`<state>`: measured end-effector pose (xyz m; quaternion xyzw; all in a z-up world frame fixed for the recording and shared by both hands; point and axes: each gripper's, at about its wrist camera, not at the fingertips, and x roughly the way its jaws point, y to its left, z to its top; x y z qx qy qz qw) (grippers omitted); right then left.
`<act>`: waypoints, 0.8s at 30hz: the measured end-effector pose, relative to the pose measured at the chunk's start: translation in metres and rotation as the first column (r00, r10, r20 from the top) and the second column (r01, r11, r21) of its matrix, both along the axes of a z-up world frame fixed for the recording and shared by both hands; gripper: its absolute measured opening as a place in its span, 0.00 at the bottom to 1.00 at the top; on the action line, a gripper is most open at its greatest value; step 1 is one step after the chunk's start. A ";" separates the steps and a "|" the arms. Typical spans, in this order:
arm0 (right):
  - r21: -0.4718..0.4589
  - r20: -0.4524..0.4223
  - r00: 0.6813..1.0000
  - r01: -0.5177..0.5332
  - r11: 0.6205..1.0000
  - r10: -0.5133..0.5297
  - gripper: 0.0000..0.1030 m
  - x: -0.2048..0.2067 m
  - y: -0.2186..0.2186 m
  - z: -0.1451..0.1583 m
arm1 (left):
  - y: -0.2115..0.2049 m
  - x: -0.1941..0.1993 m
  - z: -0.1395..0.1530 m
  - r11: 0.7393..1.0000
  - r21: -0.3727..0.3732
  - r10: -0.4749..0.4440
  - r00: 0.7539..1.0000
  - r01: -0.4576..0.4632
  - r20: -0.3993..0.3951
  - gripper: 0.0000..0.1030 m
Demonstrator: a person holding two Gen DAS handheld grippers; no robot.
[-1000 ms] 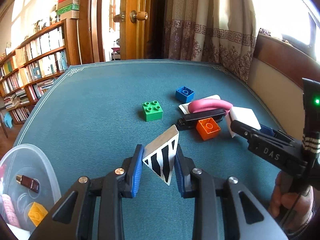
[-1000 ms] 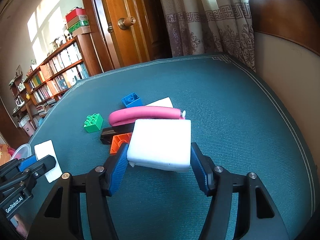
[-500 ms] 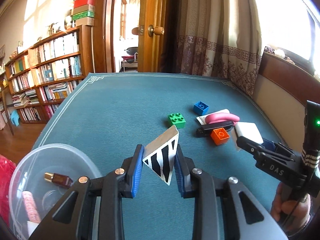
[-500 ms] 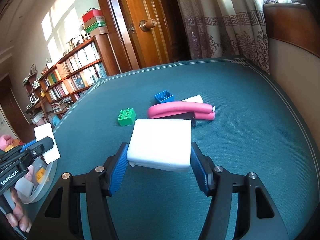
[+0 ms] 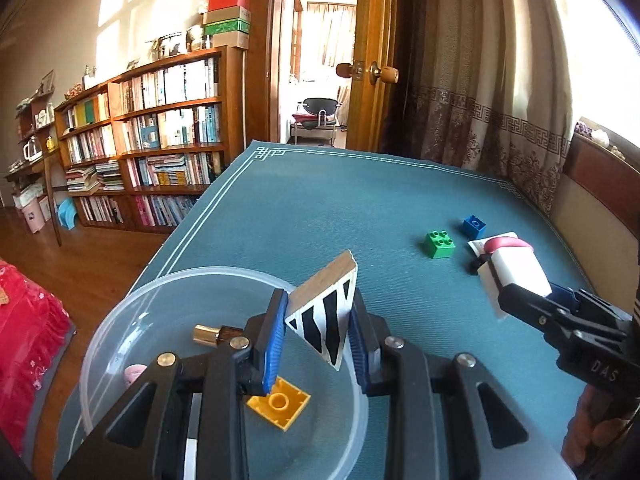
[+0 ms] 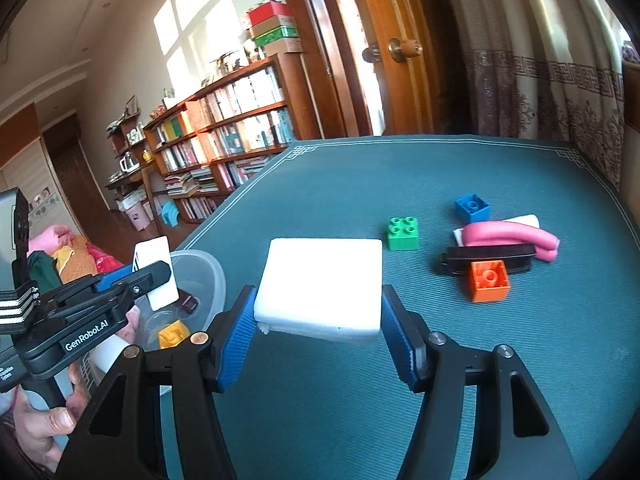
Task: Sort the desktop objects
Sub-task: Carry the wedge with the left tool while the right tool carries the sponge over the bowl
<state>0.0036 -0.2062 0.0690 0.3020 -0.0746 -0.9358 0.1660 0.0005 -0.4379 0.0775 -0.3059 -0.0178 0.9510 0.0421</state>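
Left gripper (image 5: 318, 334), clamped on striped card (image 5: 326, 320), now over bowl (image 5: 120, 320) at 7 o'clock — release next; right gripper (image 6: 318, 334) grips white block (image 6: 322, 284)

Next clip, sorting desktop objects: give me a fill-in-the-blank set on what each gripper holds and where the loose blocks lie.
1. The left gripper is shut on a striped wedge held over the clear ____.
2. The right gripper is shut on a ____ block.
3. The brick lying inside the plastic bowl is ____.
4. On the green table, the orange brick sits against a ____ stapler.

Missing words: bowl; white; yellow; black
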 end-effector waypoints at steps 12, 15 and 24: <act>0.022 0.017 0.987 -0.160 0.987 0.160 0.62 0.005 -0.077 -0.004 | -0.046 0.005 -0.011 0.996 0.002 0.086 0.996 -0.086 0.026 0.32; 0.030 0.017 0.982 -0.188 0.982 0.187 0.62 0.007 -0.090 -0.004 | -0.051 0.005 -0.011 0.995 0.007 0.096 0.995 -0.096 0.024 0.32; 0.038 0.025 0.973 -0.229 0.973 0.229 0.62 0.003 -0.116 -0.007 | -0.064 0.005 -0.013 0.993 0.031 0.111 0.993 -0.112 0.041 0.35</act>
